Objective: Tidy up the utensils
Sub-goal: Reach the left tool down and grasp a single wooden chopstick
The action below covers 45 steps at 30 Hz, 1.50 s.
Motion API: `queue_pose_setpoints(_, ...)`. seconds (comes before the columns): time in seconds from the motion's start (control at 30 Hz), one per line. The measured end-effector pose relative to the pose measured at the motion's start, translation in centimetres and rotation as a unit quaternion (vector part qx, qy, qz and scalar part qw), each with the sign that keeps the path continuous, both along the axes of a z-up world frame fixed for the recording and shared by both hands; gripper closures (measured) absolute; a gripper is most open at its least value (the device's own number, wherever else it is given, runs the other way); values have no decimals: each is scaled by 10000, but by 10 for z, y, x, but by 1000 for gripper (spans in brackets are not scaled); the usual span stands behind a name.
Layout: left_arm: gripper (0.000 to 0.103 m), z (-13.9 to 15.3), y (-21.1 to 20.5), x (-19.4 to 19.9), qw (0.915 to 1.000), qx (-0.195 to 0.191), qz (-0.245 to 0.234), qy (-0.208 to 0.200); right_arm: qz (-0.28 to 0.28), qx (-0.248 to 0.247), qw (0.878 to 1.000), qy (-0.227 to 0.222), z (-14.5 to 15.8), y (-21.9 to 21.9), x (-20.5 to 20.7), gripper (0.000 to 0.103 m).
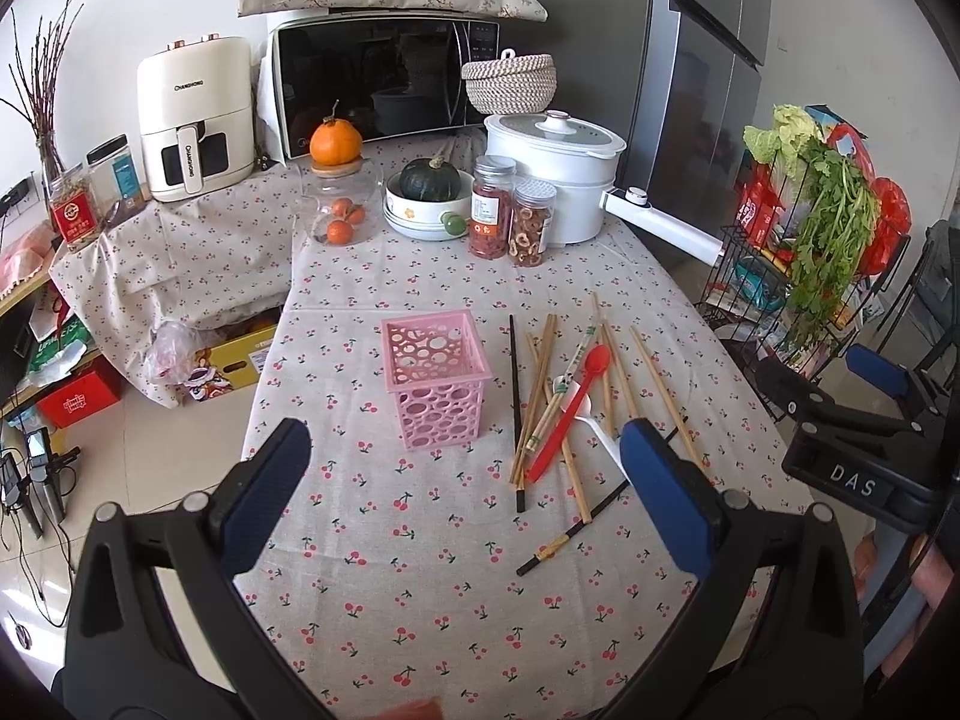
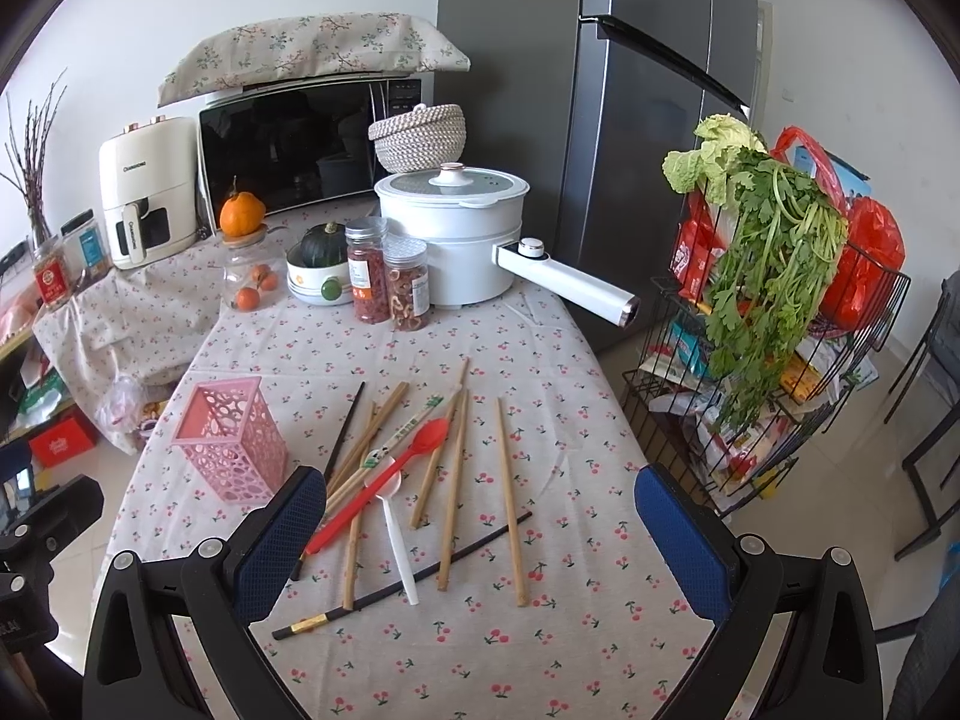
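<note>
Left gripper: the left gripper (image 1: 465, 468) hangs above the near part of the table, fingers spread wide with nothing between them, its blue pads (image 1: 267, 468) clear of everything
Right gripper: the right gripper (image 2: 480, 516) hovers over the near end of the utensil pile, fingers wide apart and empty; from the left wrist view it shows at the right edge (image 1: 870, 420)
Basket: a pink basket (image 1: 435, 381) with round holes stands upright on the table (image 1: 420, 600), left of the pile and apart from it
Chopsticks: wooden chopsticks (image 2: 510, 498) lie loose and crossed on the cherry-print cloth, some overlapping; one black chopstick (image 2: 402, 576) with a gold band lies slantwise under their near ends, another black chopstick (image 1: 515, 408) lies at the pile's basket side
Spoons: a red spoon (image 2: 384, 480) lies diagonally on top of the chopsticks; a white spoon (image 2: 399, 540) lies partly under it, handle toward the camera
Back of table: a white pot (image 2: 462, 240) with a long handle, two jars (image 2: 390, 282) of dried fruit, a bowl (image 2: 312, 288) holding a dark green squash
Right of table: a wire rack (image 2: 780, 420) with leafy greens
</note>
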<state>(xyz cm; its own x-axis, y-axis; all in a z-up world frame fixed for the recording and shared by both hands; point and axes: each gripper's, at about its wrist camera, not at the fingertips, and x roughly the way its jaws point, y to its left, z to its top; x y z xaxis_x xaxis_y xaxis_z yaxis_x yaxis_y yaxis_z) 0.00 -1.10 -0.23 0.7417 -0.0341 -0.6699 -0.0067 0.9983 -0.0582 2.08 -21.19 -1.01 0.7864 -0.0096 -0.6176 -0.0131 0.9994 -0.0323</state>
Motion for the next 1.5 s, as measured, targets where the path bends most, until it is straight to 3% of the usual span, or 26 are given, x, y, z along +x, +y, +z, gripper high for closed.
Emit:
queue_pose_setpoints(0.27, 1, 0, -20, 23, 9987, 85, -497, 50, -231, 127, 9995, 191, 0, -19, 23, 0)
queue_pose_setpoints(0.5, 1, -20, -48, 70, 9918, 58, -1017, 774, -282, 561, 9949, 791, 4, -48, 76, 0)
queue_pose_setpoints(0.63, 1, -37, -69, 104, 9831, -230, -1321, 1247, -365, 642, 9914, 1081, -8, -65, 107, 0)
queue_pose_setpoints(0.77, 19, -59, -87, 140, 9786, -355, -1329, 1533, -571, 851, 9824, 1560, -46, -94, 129, 0)
queue_pose_setpoints(0.87, 42, -78, -105, 168, 9760, -382, -1321, 1691, -475, 922, 9772, 1854, -66, -110, 144, 1)
queue_pose_setpoints(1.0, 70, -111, -129, 205, 9584, -751, -1421, 2357, -442, 1150, 9691, 2135, -84, -123, 156, 1)
queue_pose_setpoints(1.13, 75, -133, -149, 228, 9502, -845, -1434, 2636, -454, 1198, 9638, 2340, -99, -131, 166, 1)
queue_pose_setpoints(1.23, 90, -148, -159, 241, 9475, -754, -1379, 2783, -539, 1134, 9624, 2408, -106, -138, 172, 1)
queue_pose_setpoints(1.33, 91, -161, -164, 252, 9469, -659, -1261, 2882, -605, 1188, 9592, 2492, -112, -146, 176, 1)
queue_pose_setpoints(1.4, 92, -161, -168, 254, 9530, -404, -1200, 2752, -624, 1211, 9584, 2509, -114, -151, 178, 1)
queue_pose_setpoints(1.5, 92, -167, -171, 258, 9503, -282, -1100, 2898, -662, 1292, 9565, 2532, -116, -156, 180, 1)
